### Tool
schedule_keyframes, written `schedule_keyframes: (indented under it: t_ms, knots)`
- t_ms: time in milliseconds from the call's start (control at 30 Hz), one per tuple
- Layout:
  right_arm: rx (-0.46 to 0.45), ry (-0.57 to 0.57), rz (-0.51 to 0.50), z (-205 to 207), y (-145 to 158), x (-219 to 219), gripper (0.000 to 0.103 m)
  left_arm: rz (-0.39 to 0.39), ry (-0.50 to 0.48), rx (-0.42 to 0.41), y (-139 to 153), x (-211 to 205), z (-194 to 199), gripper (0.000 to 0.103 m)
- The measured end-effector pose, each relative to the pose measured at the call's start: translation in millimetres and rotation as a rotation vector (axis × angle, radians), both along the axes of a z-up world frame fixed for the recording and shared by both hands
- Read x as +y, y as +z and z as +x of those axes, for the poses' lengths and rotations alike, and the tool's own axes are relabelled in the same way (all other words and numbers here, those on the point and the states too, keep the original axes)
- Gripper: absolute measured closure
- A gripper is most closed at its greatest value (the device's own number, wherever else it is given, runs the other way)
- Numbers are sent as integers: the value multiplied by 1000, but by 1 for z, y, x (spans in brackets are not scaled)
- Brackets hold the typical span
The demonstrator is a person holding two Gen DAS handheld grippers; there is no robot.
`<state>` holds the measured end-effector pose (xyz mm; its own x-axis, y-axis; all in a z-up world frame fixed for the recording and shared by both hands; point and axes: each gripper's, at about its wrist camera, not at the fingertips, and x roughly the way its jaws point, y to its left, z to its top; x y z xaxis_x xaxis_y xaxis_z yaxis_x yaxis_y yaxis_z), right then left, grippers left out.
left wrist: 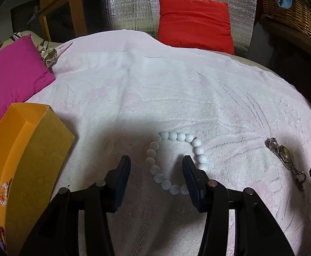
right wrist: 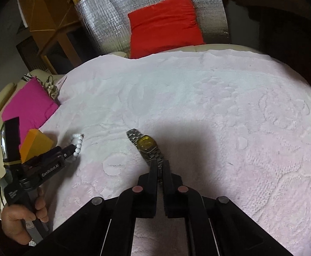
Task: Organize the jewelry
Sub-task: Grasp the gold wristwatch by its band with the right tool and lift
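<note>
The right gripper, angled downward, is clamped on a wristwatch band. The left gripper, fingers apart, straddles a white bead bracelet, partly hiding it.

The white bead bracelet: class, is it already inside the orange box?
No, the white bead bracelet lies on the pink towel, beside the orange box, under the open left gripper.

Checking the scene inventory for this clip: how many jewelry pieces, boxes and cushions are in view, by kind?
Bead bracelets: 1
Watches: 1
Boxes: 1
Cushions: 2, pink and red
Total: 5
</note>
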<state>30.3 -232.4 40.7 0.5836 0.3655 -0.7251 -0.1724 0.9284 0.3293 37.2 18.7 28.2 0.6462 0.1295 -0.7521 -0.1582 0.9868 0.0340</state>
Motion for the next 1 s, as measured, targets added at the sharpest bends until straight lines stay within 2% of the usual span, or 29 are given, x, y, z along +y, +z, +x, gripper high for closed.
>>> schedule_keyframes:
  t_ms: [33,100,133,200,333,400,433,500,567,633,767,833,867,1000]
  knots:
    - [8,-6,8,2,-1,-1,93,2,-2,-1,0,0,0,50]
    - [13,-27,11,8,-5,-2,75,1,-7,-5,0,1,1,48]
    - [13,-34,18,10,-7,-3,61,1,-10,-11,1,1,2,47]
    - [0,-46,36,11,-8,-4,47,4,-12,-20,2,1,3,47]
    - [-20,-37,0,19,-12,7,47,3,-14,-30,1,4,7,45]
    - [-14,-26,-36,22,-17,15,52,3,-19,-30,-1,4,11,45]
    - [-9,-21,-64,24,-20,20,59,3,-24,-31,-2,4,13,44]
    - [-29,-15,-114,23,-22,27,62,-2,-39,-37,-3,3,16,39]
    - [-41,-9,-125,22,-20,30,75,-10,-52,-43,-3,3,19,33]
    - [-44,-19,-137,22,-20,30,82,-35,-70,-38,-5,2,22,33]
    - [-44,-24,-119,22,-20,26,84,-91,-80,-29,-6,6,26,34]
    - [-43,-30,-109,21,-20,24,86,-116,-92,-29,-7,7,26,43]
    - [-43,-37,-113,21,-20,23,91,-126,-98,-31,-6,8,26,53]
    - [-31,-38,-95,16,-19,18,95,-118,-126,-35,-4,5,22,84]
